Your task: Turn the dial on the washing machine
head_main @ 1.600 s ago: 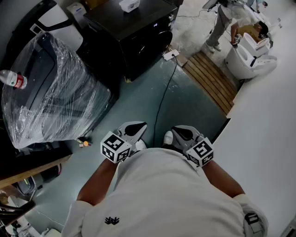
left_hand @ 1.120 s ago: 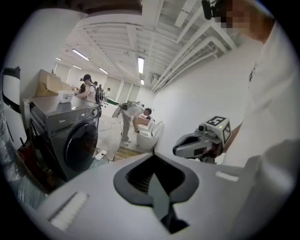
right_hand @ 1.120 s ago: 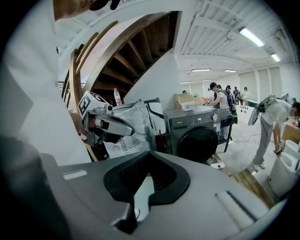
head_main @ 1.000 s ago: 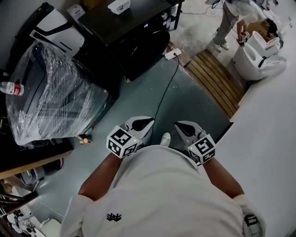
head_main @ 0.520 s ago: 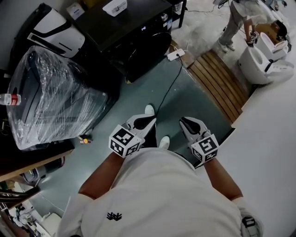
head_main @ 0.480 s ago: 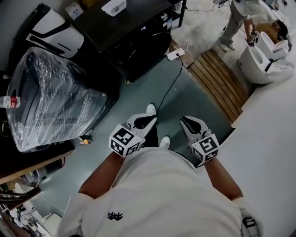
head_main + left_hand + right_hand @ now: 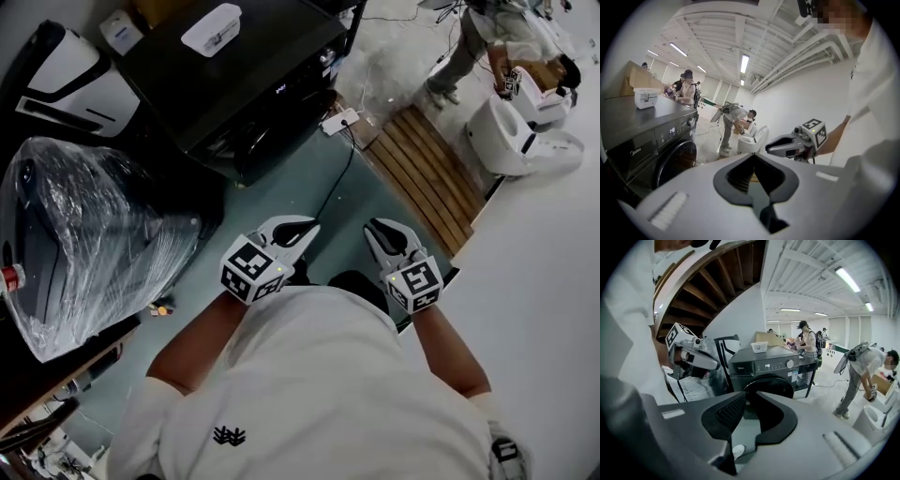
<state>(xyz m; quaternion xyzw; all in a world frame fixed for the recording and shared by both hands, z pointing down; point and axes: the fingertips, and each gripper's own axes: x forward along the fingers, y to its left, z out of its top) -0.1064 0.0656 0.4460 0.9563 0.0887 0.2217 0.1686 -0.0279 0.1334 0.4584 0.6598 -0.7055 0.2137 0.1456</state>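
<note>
Noted left gripper (image 7: pixel 302 228) closed, empty; right gripper (image 7: pixel 375 228) just opening slightly, empty; both well apart from washing machine (image 7: pixel 764 373) dial (image 7: pixel 790 363)

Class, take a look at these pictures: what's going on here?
A person holds a tool in each hand, both pointed toward the dark washing machine ahead. Neither tool holds anything. The left tool is shut. The right tool has jaws that have just been opening, with nothing between them. The dial on the machine's front is not yet touched, and both tools are well short of it.
</note>
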